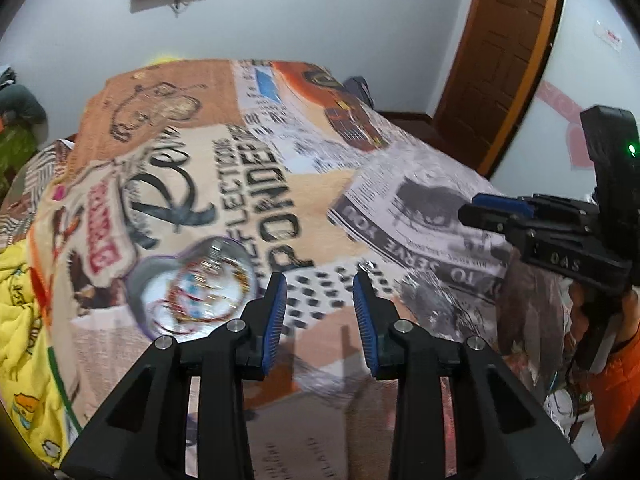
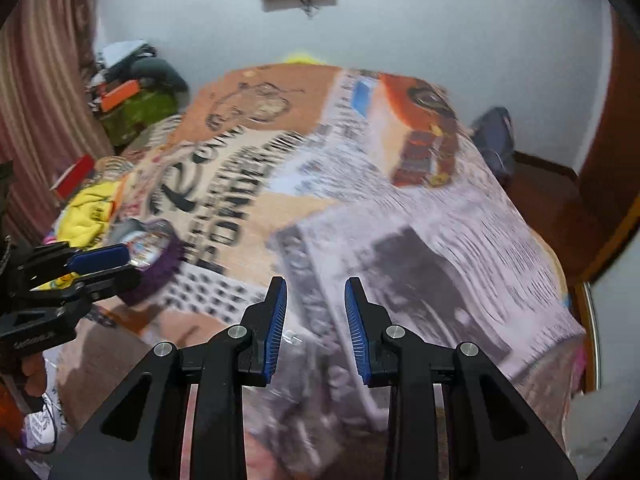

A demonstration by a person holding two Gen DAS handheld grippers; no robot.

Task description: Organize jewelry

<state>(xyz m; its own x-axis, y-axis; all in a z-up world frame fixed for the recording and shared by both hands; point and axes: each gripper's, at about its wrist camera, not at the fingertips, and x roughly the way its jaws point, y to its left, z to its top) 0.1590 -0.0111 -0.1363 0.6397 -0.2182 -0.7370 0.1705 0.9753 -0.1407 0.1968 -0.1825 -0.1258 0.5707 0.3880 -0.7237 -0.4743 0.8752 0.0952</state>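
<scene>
Inspector: Left gripper [image 1: 320, 300] and right gripper [image 2: 316, 312] both stood parted, holding nothing.

Assessor: Clear purple-rimmed bowl of tangled bangles [image 1: 192, 292] lay left-forward; blurred views risked tipping it.

Each handheld gripper, the left gripper [image 1: 320, 312] and the right gripper [image 2: 316, 320], has a matte black frame with triangular cut-outs, round silver screw heads at the linkage pivots, and two fingers [image 1: 276, 316] faced with ribbed blue pads. A green indicator light [image 1: 631, 148] glows on the right unit's black housing, whose body bears small embossed lettering. An orange sleeve [image 1: 618, 380] covers the person's arm.
</scene>
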